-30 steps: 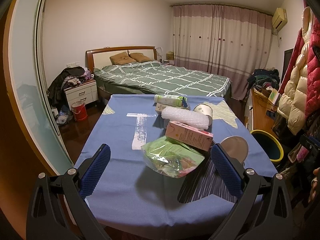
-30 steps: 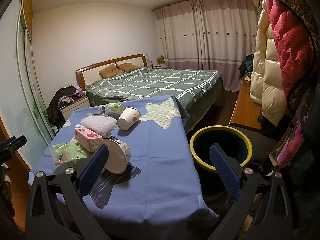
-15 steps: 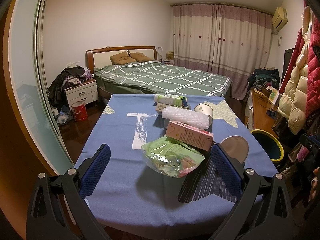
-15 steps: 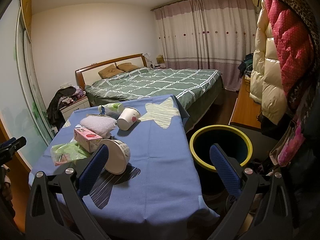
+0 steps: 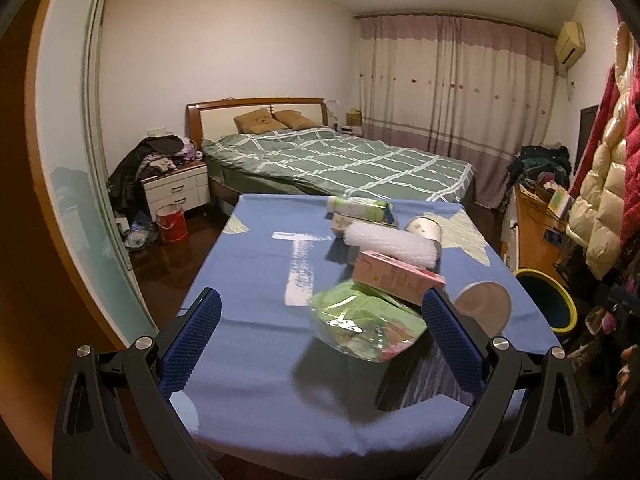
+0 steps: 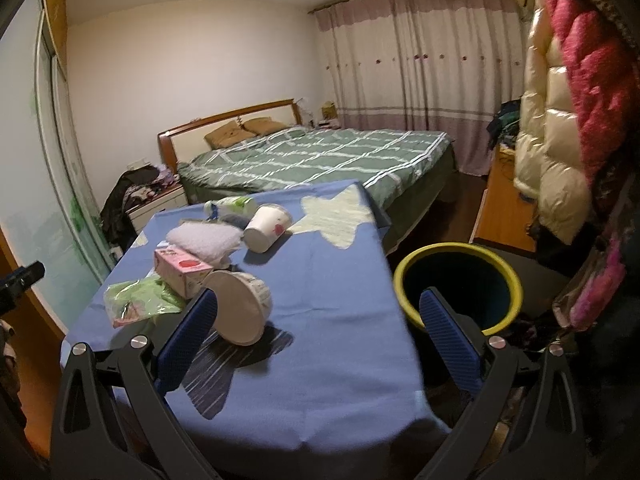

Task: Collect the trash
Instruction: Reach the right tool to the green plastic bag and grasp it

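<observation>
Dim warm light, fisheye warp, slight blur

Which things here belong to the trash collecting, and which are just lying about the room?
Job: green plastic bag, pink carton, bubble wrap roll, two paper cups, yellow-rimmed bin, open left gripper, open right gripper.

Lying about: bed, nightstand, hanging jackets.

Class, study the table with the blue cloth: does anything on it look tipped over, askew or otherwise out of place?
Yes. Two paper cups lie on their sides: the white cup near the star patch and the larger white tub nearer the camera. The pink box rests askew, propped on the green plastic bag. Nothing appears spilled on the blue cloth.
</observation>
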